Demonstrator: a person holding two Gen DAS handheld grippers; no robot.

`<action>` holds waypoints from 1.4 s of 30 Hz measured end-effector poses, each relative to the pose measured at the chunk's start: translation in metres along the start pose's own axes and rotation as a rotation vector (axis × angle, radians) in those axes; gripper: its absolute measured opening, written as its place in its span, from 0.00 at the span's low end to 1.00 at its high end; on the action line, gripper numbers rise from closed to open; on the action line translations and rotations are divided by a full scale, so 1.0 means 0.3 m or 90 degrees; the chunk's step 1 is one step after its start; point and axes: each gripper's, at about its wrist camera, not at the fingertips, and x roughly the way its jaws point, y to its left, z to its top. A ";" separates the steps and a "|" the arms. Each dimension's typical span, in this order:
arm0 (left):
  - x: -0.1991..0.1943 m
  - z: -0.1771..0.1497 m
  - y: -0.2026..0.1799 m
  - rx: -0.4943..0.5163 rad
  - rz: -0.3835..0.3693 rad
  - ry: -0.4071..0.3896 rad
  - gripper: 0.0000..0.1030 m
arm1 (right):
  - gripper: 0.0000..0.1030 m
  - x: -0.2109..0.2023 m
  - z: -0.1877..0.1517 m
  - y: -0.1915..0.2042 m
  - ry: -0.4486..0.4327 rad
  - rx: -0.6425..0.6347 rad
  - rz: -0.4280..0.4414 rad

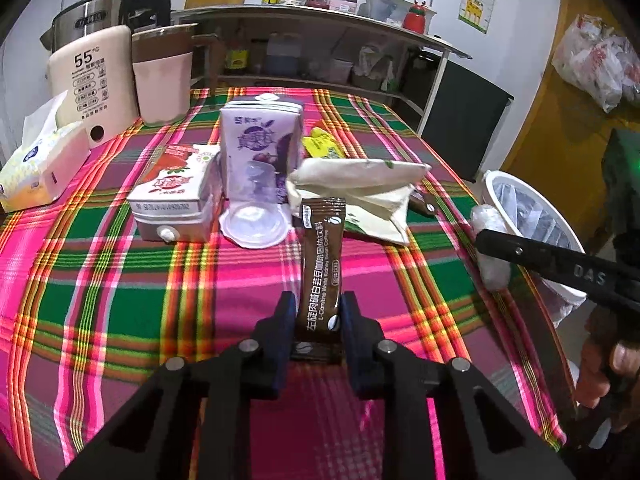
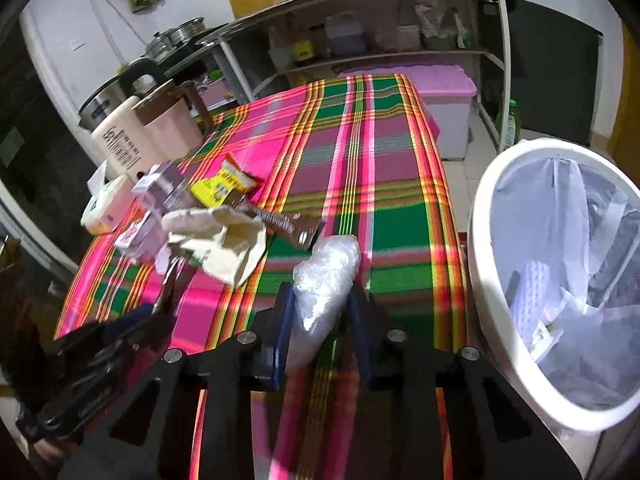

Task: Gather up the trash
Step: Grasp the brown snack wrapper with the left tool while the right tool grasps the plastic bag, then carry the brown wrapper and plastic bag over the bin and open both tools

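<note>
My left gripper [image 1: 318, 320] is shut on a brown coffee sachet [image 1: 322, 268] and holds it upright above the plaid tablecloth [image 1: 120, 280]. My right gripper [image 2: 322, 308] is shut on a crumpled clear plastic wrap [image 2: 324, 276], which also shows in the left wrist view [image 1: 490, 240], near the table's right edge. A white trash bin [image 2: 484, 240] with a plastic liner stands just right of the table. Further trash lies on the table: a purple milk carton [image 1: 260, 148], a red-and-white carton [image 1: 172, 196], a clear plastic cup [image 1: 254, 216], a cream paper bag [image 1: 360, 188] and a yellow wrapper [image 1: 320, 144].
A tissue box [image 1: 40, 168], a cream kettle [image 1: 94, 80] and a pink jug [image 1: 162, 76] stand at the table's far left. A metal shelf unit [image 1: 320, 40] is behind the table. A pink-lidded box [image 2: 432, 88] sits on the floor beyond the table.
</note>
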 end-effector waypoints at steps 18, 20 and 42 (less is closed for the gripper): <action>-0.107 -0.042 -0.084 0.000 -0.021 -0.016 0.22 | 0.27 -0.182 -0.108 -0.002 -0.030 -0.032 0.010; -0.117 -0.040 -0.096 0.003 -0.024 -0.020 0.22 | 0.27 -0.197 -0.111 -0.003 -0.036 -0.033 0.009; -0.122 0.002 -0.246 0.035 -0.058 -0.029 0.22 | 0.27 -0.327 -0.119 -0.145 -0.085 0.000 -0.027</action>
